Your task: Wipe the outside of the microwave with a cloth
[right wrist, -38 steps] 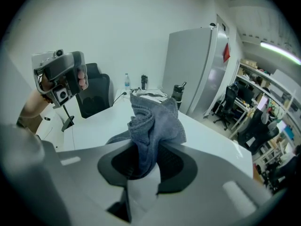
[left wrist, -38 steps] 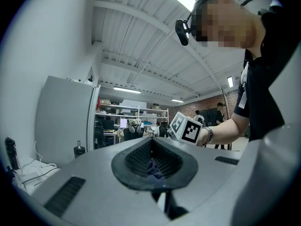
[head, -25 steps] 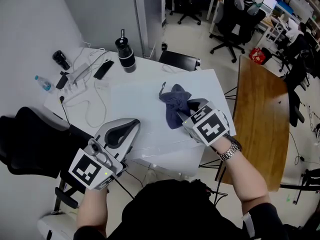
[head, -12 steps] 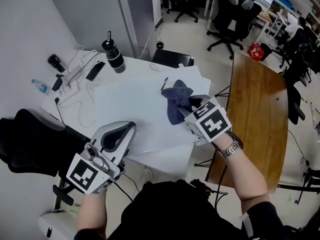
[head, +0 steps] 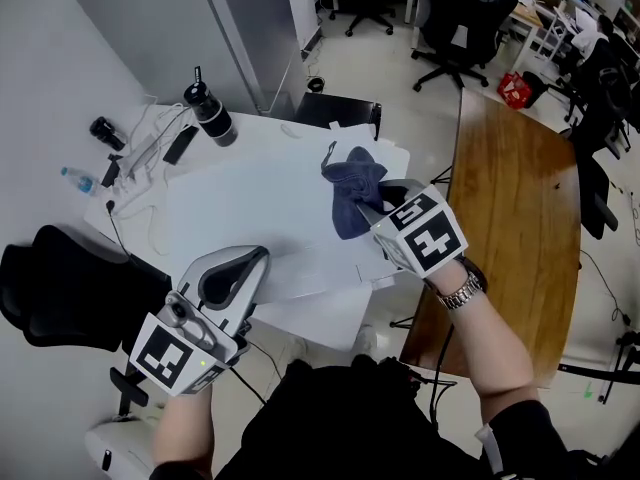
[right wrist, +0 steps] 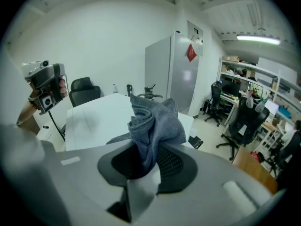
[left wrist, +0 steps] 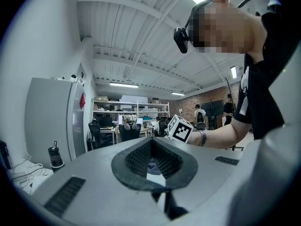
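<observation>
A dark blue-grey cloth (head: 352,183) is bunched up over the right side of the white table (head: 250,208). My right gripper (head: 372,208) is shut on the cloth. In the right gripper view the cloth (right wrist: 153,124) rises out of the right gripper (right wrist: 146,161), pinched between the pads. Over the table's near edge my left gripper (head: 250,258) is shut, pointing level. The left gripper (left wrist: 153,157) has nothing between its pads. No microwave shows in any view.
On the table's far left are a black flask (head: 205,113), a phone (head: 180,143), a power strip with cables (head: 140,158) and a water bottle (head: 80,180). A black chair (head: 70,293) stands at the left, a wooden table (head: 510,198) at the right, and a grey cabinet (head: 200,28) behind.
Both grippers have travelled sideways along the table with the person. The flask and cables have slid left in the head view. The cloth stays pinched in the right gripper.
</observation>
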A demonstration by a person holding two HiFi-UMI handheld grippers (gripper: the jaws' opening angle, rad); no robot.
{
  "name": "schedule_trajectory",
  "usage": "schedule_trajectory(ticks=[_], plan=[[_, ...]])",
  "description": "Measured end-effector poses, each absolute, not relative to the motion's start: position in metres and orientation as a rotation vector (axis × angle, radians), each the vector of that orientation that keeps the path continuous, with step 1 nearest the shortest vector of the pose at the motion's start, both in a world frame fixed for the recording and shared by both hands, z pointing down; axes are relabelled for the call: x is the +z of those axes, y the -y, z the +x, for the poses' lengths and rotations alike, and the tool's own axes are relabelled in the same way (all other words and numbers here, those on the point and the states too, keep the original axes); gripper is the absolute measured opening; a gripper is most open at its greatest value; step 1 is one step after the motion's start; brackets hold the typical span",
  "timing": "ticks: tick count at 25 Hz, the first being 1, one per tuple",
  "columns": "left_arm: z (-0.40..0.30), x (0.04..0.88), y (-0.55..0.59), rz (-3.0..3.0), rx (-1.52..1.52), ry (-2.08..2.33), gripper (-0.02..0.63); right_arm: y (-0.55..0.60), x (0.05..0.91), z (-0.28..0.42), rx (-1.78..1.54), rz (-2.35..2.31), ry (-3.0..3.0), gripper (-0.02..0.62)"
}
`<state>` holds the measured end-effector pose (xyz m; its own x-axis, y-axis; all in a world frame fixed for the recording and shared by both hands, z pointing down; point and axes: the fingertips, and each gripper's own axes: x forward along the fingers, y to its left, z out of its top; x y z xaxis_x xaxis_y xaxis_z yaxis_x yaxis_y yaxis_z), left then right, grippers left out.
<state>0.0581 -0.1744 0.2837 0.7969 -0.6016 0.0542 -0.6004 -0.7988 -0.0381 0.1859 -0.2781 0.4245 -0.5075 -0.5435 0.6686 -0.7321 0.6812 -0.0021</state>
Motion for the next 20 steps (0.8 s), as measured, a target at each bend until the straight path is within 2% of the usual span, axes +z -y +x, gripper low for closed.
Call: schedule_trajectory(ticks=[20], plan=[[0.131, 0.289, 0.175, -2.987, -0.168, -1.086, 0.005, 0.29, 0.442, 0.273, 0.54, 1.098, 2.373, 0.097]])
